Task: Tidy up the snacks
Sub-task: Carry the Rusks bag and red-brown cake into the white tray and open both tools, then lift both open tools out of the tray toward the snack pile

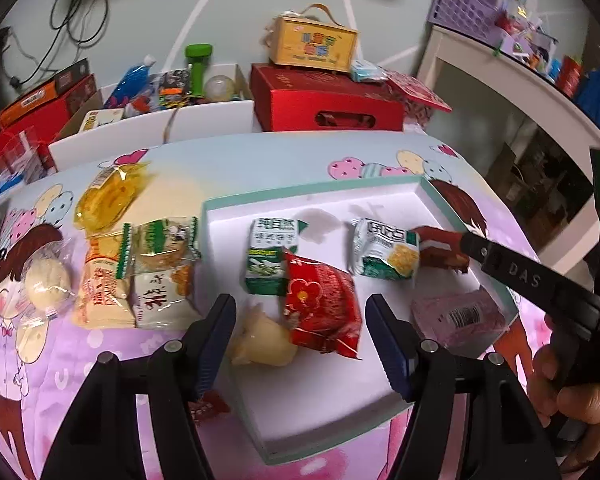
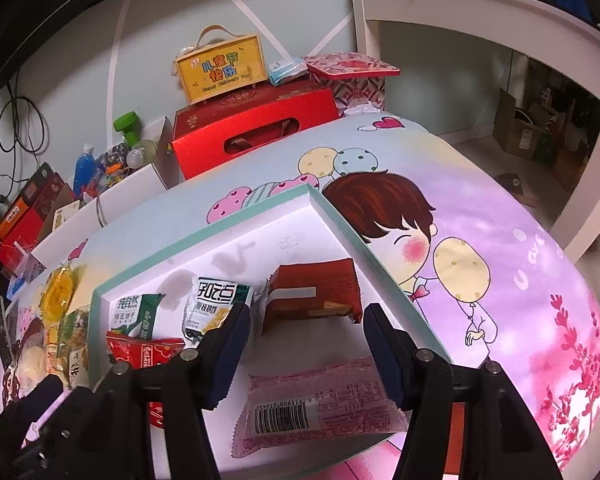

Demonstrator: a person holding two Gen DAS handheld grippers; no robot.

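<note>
Snacks sit in the white tray (image 2: 332,216): your right gripper (image 2: 304,344) hangs wide open, empty, the brown packet (image 2: 316,292) at 12 o'clock (left gripper (image 1: 300,340) likewise open).

The white tray (image 1: 228,216) has bare floor along its near edge and far wall. Its middle is crowded by the red packet (image 1: 322,308), two green-and-white packets (image 1: 270,260) and a brown packet (image 2: 314,298).

Left hand-held gripper (image 1: 300,332): jaws apart, empty, over the tray's near part.
Tray (image 1: 332,408): white, teal rim; holds red packet (image 1: 324,312), two green packets.
Left of tray: more snacks (image 1: 136,272) on the table (image 1: 100,360).
</note>
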